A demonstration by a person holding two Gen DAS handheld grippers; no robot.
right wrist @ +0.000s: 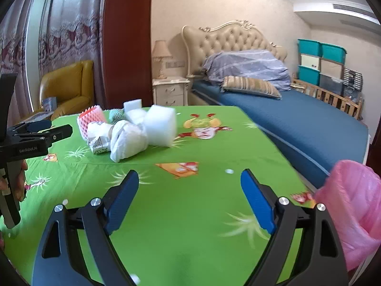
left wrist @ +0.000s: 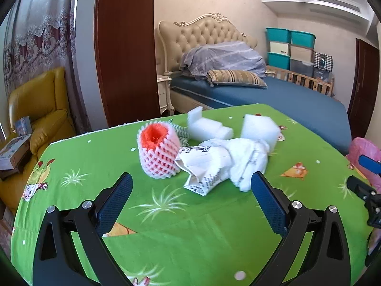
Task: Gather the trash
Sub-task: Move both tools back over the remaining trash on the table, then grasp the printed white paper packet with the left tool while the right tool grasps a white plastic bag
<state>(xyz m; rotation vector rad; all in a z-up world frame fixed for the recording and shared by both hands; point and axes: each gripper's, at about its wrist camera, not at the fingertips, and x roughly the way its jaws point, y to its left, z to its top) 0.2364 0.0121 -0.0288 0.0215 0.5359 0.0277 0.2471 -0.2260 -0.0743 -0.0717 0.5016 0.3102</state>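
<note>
A pile of trash lies on the green tablecloth (left wrist: pixel 190 226): a pink-and-white foam fruit net (left wrist: pixel 158 153), crumpled printed white paper (left wrist: pixel 221 164), two white foam blocks (left wrist: pixel 260 130) and a green-striped net (left wrist: pixel 179 131) behind. My left gripper (left wrist: pixel 191 184) is open and empty, just short of the paper. My right gripper (right wrist: pixel 189 182) is open and empty over bare cloth, to the right of the pile (right wrist: pixel 128 133). A pink plastic bag (right wrist: pixel 352 214) hangs at the table's right edge; it also shows in the left wrist view (left wrist: pixel 364 157).
The table's far edge faces a bed (left wrist: pixel 273 95) with a blue sheet. A yellow armchair (left wrist: pixel 38 109) with boxes stands at the left, a brown door panel (left wrist: pixel 126 47) behind the table. The left gripper's body (right wrist: pixel 31 138) shows at the right wrist view's left edge.
</note>
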